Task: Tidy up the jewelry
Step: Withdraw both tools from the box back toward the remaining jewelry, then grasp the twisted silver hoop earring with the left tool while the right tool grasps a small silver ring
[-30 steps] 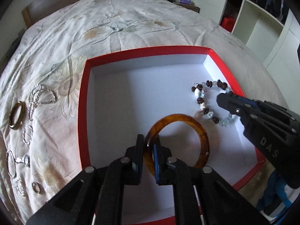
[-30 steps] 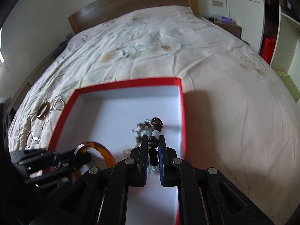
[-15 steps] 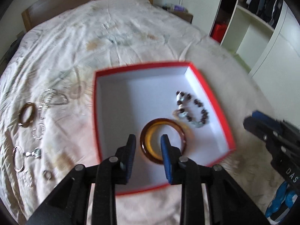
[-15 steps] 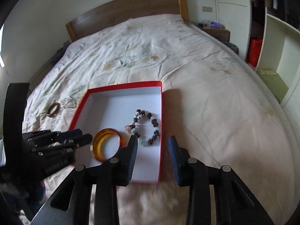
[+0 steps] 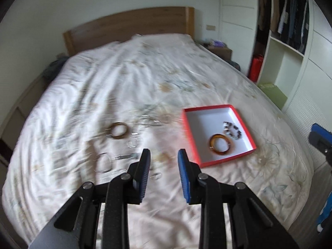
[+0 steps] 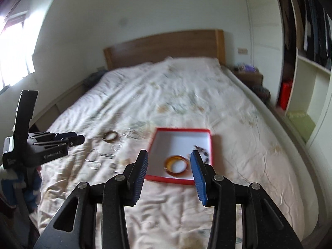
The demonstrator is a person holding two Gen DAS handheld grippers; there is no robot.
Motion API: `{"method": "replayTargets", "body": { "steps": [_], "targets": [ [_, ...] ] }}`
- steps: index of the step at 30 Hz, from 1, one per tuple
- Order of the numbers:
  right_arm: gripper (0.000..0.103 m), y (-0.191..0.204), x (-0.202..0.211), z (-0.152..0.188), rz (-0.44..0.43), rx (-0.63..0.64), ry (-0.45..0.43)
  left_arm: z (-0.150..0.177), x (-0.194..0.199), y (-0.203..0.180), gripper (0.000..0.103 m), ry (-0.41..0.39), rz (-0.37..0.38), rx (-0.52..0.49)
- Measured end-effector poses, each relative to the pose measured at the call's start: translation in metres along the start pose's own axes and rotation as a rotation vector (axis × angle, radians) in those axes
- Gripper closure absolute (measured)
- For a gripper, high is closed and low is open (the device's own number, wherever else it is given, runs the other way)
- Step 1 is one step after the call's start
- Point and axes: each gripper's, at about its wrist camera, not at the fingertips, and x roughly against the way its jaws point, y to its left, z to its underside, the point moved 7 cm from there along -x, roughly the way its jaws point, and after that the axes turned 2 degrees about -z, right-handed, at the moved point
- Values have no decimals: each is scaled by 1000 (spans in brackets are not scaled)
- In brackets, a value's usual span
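Note:
A red-rimmed white box [image 5: 238, 116] [image 6: 153, 145] lies on the bed. Inside it are an amber bangle [image 5: 221, 144] [image 6: 176, 164] and a dark beaded bracelet [image 5: 232, 130] [image 6: 203, 152]. Left of the box, loose on the bedspread, lie a brown bangle [image 5: 119, 130] [image 6: 110, 136] and several silver pieces [image 5: 124, 156] [image 6: 99, 155], blurred. My left gripper [image 5: 164, 170] is open and empty, high above the bed. My right gripper [image 6: 169, 171] is open and empty, well back from the box. The left gripper also shows at the left of the right wrist view [image 6: 62, 140].
The bed has a floral cream bedspread [image 5: 145, 78] and a wooden headboard [image 5: 128, 27]. A wardrobe with open shelves [image 5: 286, 41] stands to the right, with a red bag [image 5: 256, 67] at its foot. A nightstand [image 6: 249, 76] is beside the headboard.
Both grippers let go of the amber bangle and beaded bracelet in the box, opened wide, and pulled far back and up. The left gripper now faces the loose jewelry.

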Motion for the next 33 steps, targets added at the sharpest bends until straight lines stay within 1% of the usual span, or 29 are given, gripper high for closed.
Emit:
{"method": "replayTargets", "body": {
  "steps": [4,7,11,14,16,19,24,27,29,33],
  "targets": [
    [60,42,33,-2,-37,40,-34,17,44,51,77,-30,-35,52],
    [60,70,49,2,-69,53,-52,37,69,85,76,-46,-58,94],
    [59,96,49,14,-105,63,-44,69,82,116,76,-37,-85,133],
    [59,112,39,25,-124,82,-15,90,75,130,76,-16,-96,153],
    [59,123,28,33,-135,99,9,100,66,136,76,2,-93,167],
    [59,131,2,45,-149,119,53,115,40,143,76,41,-68,202],
    [59,142,-56,72,-168,139,142,134,-18,150,76,91,-33,257],
    [59,141,-102,88,-182,123,198,140,-54,147,76,117,-4,267],
    [59,141,-131,95,-193,107,235,146,-83,145,76,150,15,270],
    [59,144,-186,111,-215,105,305,149,-132,149,76,200,32,306]
  ]
}}
